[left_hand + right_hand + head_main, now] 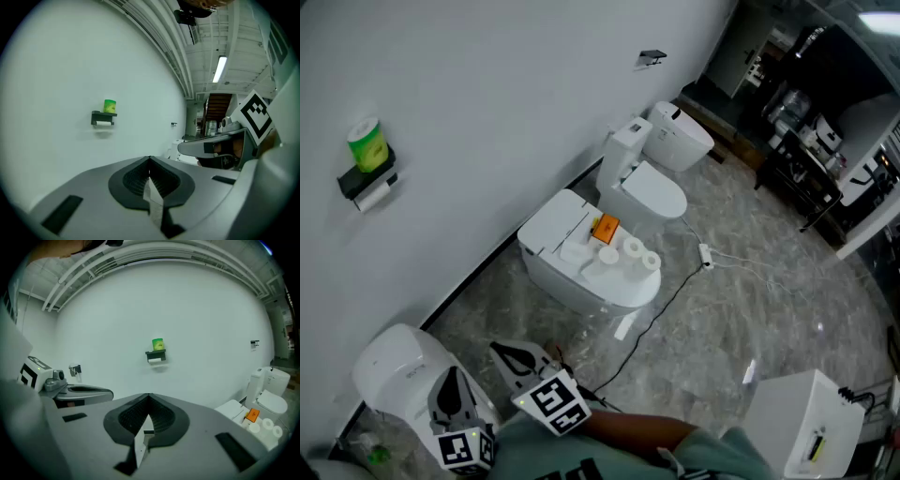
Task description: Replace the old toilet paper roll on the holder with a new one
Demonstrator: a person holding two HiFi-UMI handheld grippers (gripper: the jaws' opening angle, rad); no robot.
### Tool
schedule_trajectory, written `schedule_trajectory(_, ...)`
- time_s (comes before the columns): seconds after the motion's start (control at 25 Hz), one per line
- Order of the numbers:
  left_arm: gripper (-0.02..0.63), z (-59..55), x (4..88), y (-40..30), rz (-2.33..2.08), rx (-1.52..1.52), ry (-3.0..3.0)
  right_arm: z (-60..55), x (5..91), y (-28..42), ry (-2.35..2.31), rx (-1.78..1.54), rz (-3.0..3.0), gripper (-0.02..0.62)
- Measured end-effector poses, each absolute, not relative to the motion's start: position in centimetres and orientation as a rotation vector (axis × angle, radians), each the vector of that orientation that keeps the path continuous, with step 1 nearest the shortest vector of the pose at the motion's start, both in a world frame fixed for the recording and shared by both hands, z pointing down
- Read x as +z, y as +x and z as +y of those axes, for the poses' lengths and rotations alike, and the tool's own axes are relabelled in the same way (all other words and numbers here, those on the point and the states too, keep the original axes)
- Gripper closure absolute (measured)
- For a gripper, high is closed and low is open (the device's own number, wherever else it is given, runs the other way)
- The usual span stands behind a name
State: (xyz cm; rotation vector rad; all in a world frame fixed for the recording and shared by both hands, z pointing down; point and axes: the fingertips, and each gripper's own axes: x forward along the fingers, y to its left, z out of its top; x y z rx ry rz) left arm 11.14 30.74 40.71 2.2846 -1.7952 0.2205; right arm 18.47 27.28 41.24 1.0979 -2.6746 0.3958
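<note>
We hold both grippers low and near us, well apart from everything the task concerns. The left gripper point(150, 161) has its jaws pressed together with nothing between them, and the right gripper point(149, 398) is likewise closed and empty. The old toilet paper roll point(377, 194) sits in the black wall holder point(358, 180) at the far left, under a green can point(367, 143). Three new rolls point(633, 248) lie on a toilet point(551, 272) further right, beside an orange box point(605, 228). We judge the swap not yet begun. Next we must reach the holder, open one gripper and draw the old roll off.
</note>
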Motion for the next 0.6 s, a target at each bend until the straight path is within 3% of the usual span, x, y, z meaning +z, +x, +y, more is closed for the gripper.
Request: schedule_trajectory(0.6, 0.603, 29.9, 39.9, 12.8, -1.761, 0.187, 2.374, 26.7, 39.8, 20.8, 1.207, 0.313, -2.664, 0.594)
